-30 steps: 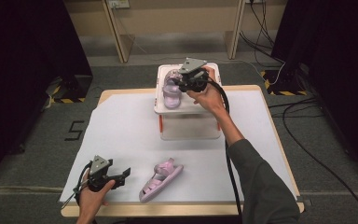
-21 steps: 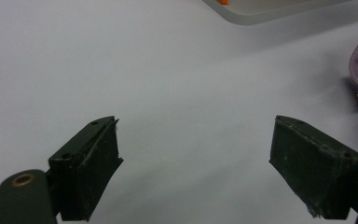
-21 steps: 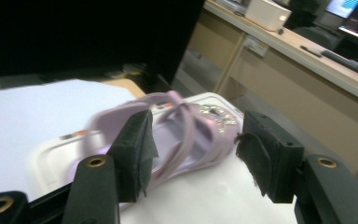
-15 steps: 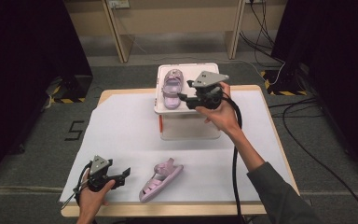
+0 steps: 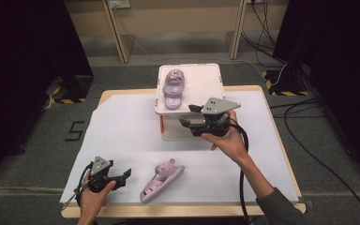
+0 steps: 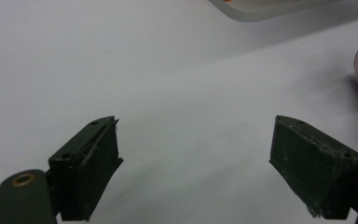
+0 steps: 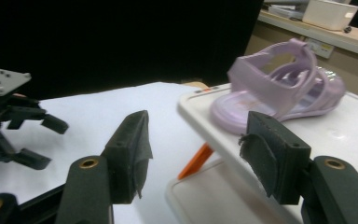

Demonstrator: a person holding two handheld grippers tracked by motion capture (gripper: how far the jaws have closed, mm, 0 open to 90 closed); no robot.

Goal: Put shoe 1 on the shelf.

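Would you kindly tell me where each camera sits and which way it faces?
High view: above the person's side, looking forward and down on the table; forearms, left claw, right claw.
Left gripper view: rides the left claw, facing white tabletop.
Right gripper view: rides the right claw, facing the sandal on the box lid.
Shared: that sandal in high and right views.

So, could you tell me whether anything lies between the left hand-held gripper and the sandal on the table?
Nothing visible does. The left hand-held gripper, jaws open, faces the sandal across bare white table cover; the box stands farther back.
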